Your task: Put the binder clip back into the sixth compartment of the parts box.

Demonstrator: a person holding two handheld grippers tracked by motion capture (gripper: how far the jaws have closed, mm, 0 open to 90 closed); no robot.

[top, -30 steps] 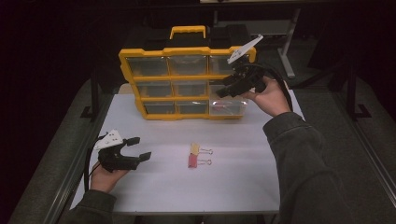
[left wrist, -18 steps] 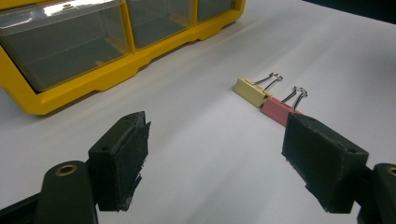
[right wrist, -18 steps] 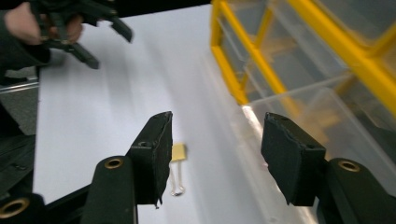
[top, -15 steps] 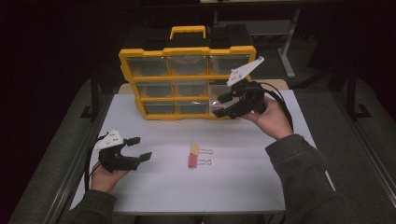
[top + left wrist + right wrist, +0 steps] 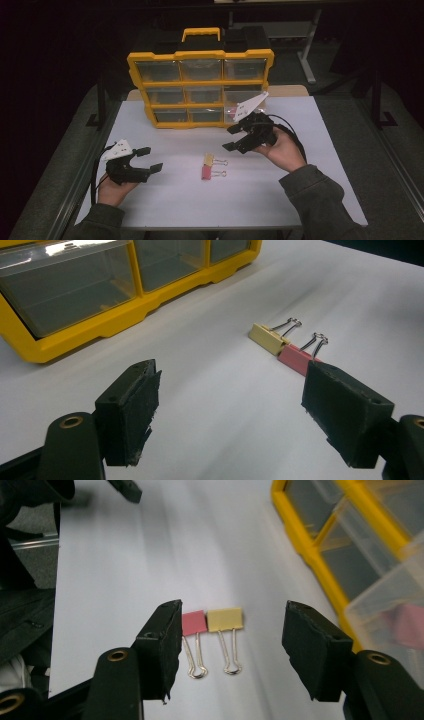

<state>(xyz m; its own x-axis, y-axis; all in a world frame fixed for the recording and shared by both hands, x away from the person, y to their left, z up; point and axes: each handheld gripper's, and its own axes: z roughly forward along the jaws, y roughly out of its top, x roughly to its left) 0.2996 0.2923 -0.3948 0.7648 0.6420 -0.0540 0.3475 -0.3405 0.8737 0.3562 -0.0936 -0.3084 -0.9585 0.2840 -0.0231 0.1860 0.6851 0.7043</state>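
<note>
High view, layout: white table (image 5: pixel 300 200) fills centre of frame; yellow organizer (image 5: pixel 200 87) stands upright at upper centre, clear drawers facing the person.
Clips, place: yellow clip (image 5: pixel 208 160) and pink clip (image 5: pixel 206 172) lie side by side at centre of frame, touching or nearly so, yellow one nearer the organizer. Well apart from the organizer, btwn the two tools.
Clips, axis: each clip's long axis runs left-right in the high view; coloured bodies at the left end, wire handles pointing right. Both lie flat, parallel.
Right tool: right tool (image 5: pixel 240 137) at right of centre, held above the table just right of and above the clips in frame, tilted down twd them. Jaws apart, nothing btwn them; they have just been opening a little wider.
Right gripper view: yellow clip (image 5: pixel 225 619) and pink clip (image 5: pixel 194 622) sit in the gap btwn the two black jaws, handles pointing to the bottom of frame; pads not touching either clip.
Left tool: left tool (image 5: pixel 148 159) at lower left, jaws spread wide, empty, pointing right twd the clips.
Left gripper view: clips at right of centre, pink clip (image 5: pixel 297 359) partly behind the right-hand jaw, yellow clip (image 5: pixel 267 337) just beyond it; handles point to upper right. Organizer (image 5: pixel 125 322) across upper left.
</note>
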